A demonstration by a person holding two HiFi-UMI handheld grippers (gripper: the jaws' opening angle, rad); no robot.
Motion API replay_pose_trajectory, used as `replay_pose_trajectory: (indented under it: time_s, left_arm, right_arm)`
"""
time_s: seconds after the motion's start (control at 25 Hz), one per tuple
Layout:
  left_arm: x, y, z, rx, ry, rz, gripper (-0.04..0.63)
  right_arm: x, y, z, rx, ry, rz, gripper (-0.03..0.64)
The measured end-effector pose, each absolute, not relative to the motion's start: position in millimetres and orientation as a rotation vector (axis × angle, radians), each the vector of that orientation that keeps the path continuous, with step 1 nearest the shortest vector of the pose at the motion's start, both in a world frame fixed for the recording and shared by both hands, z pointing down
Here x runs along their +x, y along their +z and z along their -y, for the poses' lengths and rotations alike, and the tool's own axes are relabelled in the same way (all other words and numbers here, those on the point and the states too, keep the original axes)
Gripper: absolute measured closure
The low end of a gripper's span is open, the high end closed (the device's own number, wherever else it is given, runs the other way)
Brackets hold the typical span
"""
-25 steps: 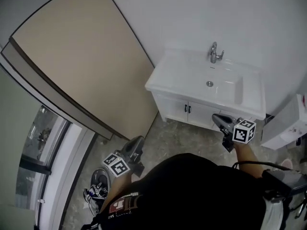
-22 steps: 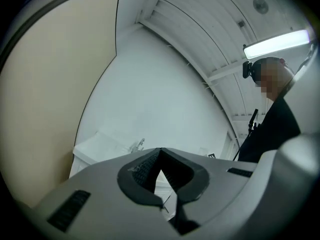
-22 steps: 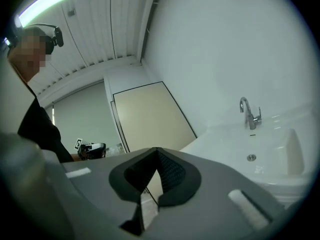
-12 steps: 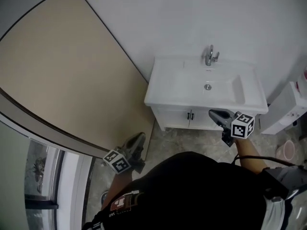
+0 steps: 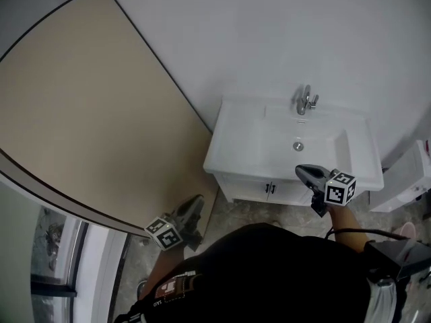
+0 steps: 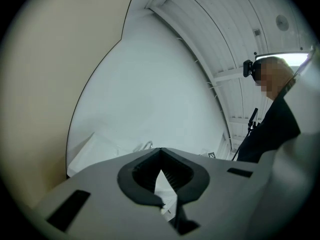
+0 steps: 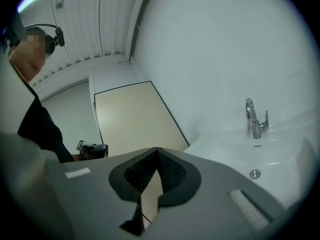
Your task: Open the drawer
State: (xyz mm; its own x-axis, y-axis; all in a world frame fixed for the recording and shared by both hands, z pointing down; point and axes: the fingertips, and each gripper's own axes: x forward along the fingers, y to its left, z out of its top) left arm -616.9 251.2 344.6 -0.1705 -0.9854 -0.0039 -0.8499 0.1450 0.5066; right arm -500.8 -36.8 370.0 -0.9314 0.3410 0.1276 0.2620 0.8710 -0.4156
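Note:
A white vanity stands against the wall, with a sink [image 5: 296,147] and a chrome faucet [image 5: 304,101] on top. Its cabinet front [image 5: 249,188] carries small dark handles [image 5: 270,188]. My right gripper [image 5: 301,170] hangs shut and empty over the vanity's front edge, just right of the handles. In the right gripper view its jaws [image 7: 157,150] meet, with the faucet [image 7: 254,118] to the right. My left gripper [image 5: 197,200] is low at the left, beside the vanity's left corner. It is shut with nothing in it [image 6: 160,150].
A large beige door [image 5: 87,106] stands open at the left, its edge close to the vanity's left side. A white unit [image 5: 404,177] sits at the right of the vanity. Grey marbled floor [image 5: 242,210] lies in front of the cabinet.
The vanity has drawn nearer and straighter in the head view. Both grippers have travelled with the person toward it, and both jaws stayed shut.

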Motion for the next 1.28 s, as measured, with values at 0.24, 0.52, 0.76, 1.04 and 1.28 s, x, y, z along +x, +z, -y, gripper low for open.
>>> replay_pose_trajectory:
  time_s: [0.24, 0.52, 0.76, 1.04, 1.28]
  left_arm:
    - [-655.4, 335.4, -168.2, 1.702, -0.585, 2.210, 0.595]
    - [-669.2, 320.6, -114.6, 1.691, -0.598, 2.254, 0.595]
    - [-705.8, 339.1, -46.0, 1.718, -0.540, 2.156, 0.595]
    - [-758.1, 348.5, 18.1, 1.865, -0.532, 1.984, 0.595]
    - [-803.8, 343.8, 68.4, 2.058, -0.488, 1.720, 0.595]
  right_arm:
    - [-581.4, 362.9, 122.2, -0.640, 0.551, 2.810, 0.620]
    - [-620.1, 338.6, 166.2, -0.762, 0.512, 2.826, 0.620]
    - [-628.7, 374.1, 233.7, -0.629, 0.618, 2.804, 0.620]
    - [-629.1, 393.1, 288.3, -0.349, 0.686, 2.836, 0.620]
    - [-624.2, 373.1, 301.1, -0.006, 0.665, 2.923, 0.620]
